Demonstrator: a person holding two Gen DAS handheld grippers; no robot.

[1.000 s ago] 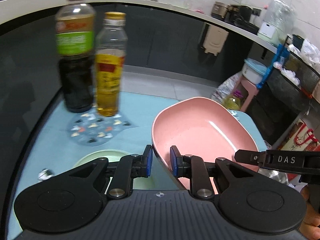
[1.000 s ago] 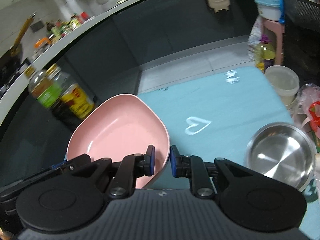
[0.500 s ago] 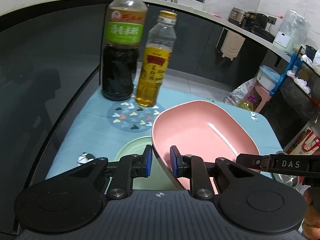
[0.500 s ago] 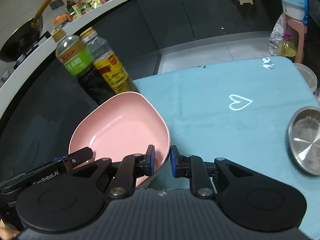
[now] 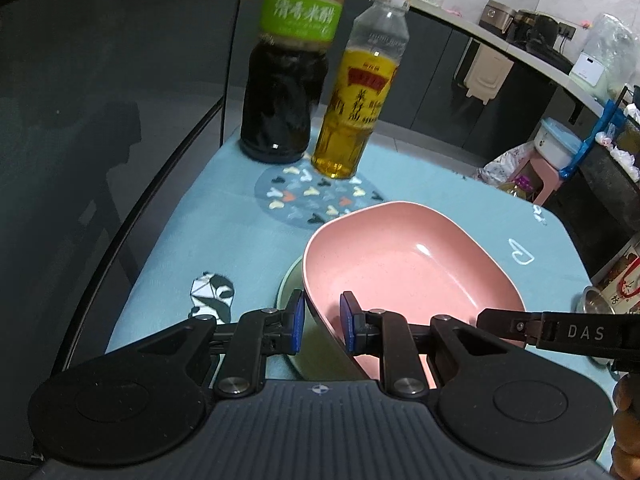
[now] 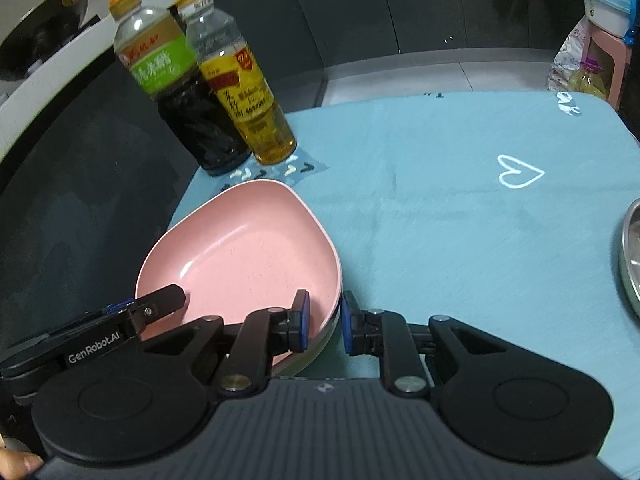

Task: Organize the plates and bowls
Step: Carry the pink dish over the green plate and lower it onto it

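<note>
"DAS" is showing in pale capitals on the right gripper's black finger (image 5: pixel 568 330), seen from the left wrist camera. "GenRobot.AI" is showing in pale letters on the left gripper's black finger (image 6: pixel 96 340), seen from the right wrist camera. Dark bottle (image 5: pixel 286 80): green label is carrying white Chinese characters, too blurred to read with confidence. Yellow-labelled oil bottle (image 5: pixel 358 100): label is showing dark Chinese characters and a red banner, not legible. Blue tablecloth (image 6: pixel 460 208): a white heart outline (image 6: pixel 520 176) is showing, no wording.

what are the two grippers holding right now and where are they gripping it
Both hold the pink dish by its rim: the left gripper on the near-left edge, the right gripper on the opposite edge.
</note>
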